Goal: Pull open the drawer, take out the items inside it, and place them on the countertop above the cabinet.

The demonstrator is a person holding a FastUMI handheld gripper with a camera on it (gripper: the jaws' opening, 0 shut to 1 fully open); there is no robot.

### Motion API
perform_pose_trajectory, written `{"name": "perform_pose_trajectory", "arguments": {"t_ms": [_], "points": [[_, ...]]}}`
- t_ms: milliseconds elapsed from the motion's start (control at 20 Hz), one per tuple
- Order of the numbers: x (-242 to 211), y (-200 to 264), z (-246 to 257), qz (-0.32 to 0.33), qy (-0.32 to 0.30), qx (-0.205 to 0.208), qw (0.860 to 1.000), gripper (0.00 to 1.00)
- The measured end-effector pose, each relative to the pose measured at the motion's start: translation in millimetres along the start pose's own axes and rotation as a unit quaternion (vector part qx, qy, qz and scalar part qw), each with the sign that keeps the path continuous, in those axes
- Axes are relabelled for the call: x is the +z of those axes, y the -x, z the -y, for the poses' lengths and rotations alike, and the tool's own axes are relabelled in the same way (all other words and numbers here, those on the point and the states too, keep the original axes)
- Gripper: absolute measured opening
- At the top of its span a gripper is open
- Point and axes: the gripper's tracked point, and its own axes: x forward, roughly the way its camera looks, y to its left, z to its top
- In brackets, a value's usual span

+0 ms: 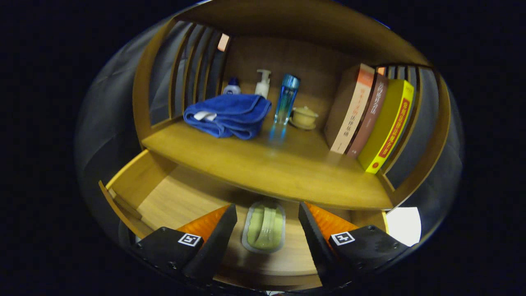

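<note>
A wooden cabinet [263, 164] with slatted side panels [193, 65] fills the centre; its back panel [312, 61] is brown, dimly lit, dark surroundings at both sides.

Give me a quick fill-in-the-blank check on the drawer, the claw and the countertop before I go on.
1. The drawer below the countertop is pulled ____.
2. The pale green container lies on the drawer floor, between the fingers of the claw, which is ____.
3. The folded towel on the countertop is ____ in colour.
4. ____ books stand at the countertop's far end from the towel.

Missing words: open; open; blue; three
</note>
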Motion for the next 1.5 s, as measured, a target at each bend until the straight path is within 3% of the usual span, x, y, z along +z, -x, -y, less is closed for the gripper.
{"name": "perform_pose_trajectory", "arguments": {"t_ms": [600,800,1100,1350,1500], "points": [[-48.1,-43.2,-9.4,-0.111,-0.025,0.012,0.993,0.96],[-66.8,-48.7,-7.9,-0.152,-0.026,0.006,0.988,0.88],[-78.0,-54.7,-6.7,-0.172,-0.041,0.005,0.984,0.68],[-75.7,-52.6,-10.0,-0.164,-0.003,0.004,0.986,0.62],[-76.4,-53.7,-8.2,-0.164,-0.019,0.002,0.986,0.61]]}}
